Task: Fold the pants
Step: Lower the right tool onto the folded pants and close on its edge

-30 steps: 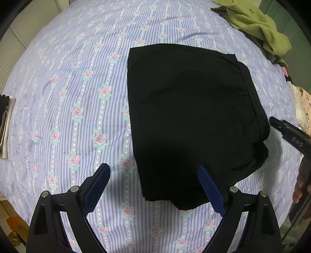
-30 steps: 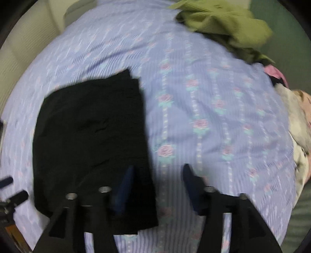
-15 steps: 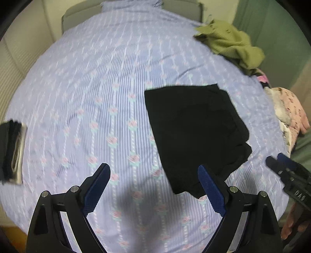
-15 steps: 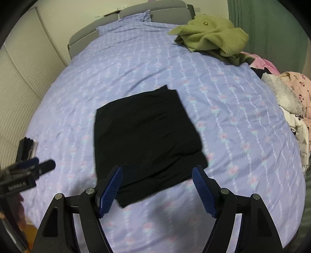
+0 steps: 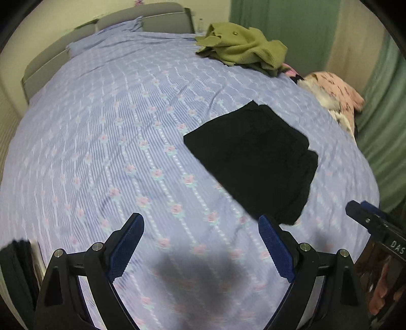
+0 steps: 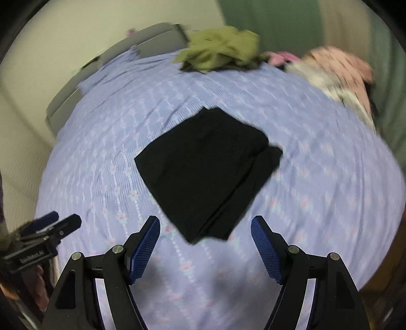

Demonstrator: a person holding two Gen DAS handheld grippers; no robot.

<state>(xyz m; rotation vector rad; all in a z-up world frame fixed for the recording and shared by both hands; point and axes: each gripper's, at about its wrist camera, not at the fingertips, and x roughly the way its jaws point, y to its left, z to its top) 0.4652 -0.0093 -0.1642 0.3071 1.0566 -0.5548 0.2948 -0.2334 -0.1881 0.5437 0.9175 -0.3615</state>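
The black pants (image 5: 253, 160) lie folded into a compact rectangle on the lilac flowered bedsheet (image 5: 114, 132); they also show in the right wrist view (image 6: 208, 172). My left gripper (image 5: 200, 236) is open and empty, held back above the sheet, with the pants ahead to its right. My right gripper (image 6: 205, 241) is open and empty, raised just short of the pants' near corner. Each gripper shows at the edge of the other's view: the right one (image 5: 365, 215) and the left one (image 6: 53, 223).
A heap of olive green clothing (image 5: 241, 48) lies at the far end of the bed. Pink and white garments (image 5: 335, 96) are piled at the right edge. A dark folded stack (image 5: 15, 266) sits at the near left edge. The grey headboard (image 5: 142, 20) stands behind.
Both grippers have pulled back and up from the pants, so the pants look smaller and farther away. The right gripper's jaws have widened. The pants stay folded on the sheet.
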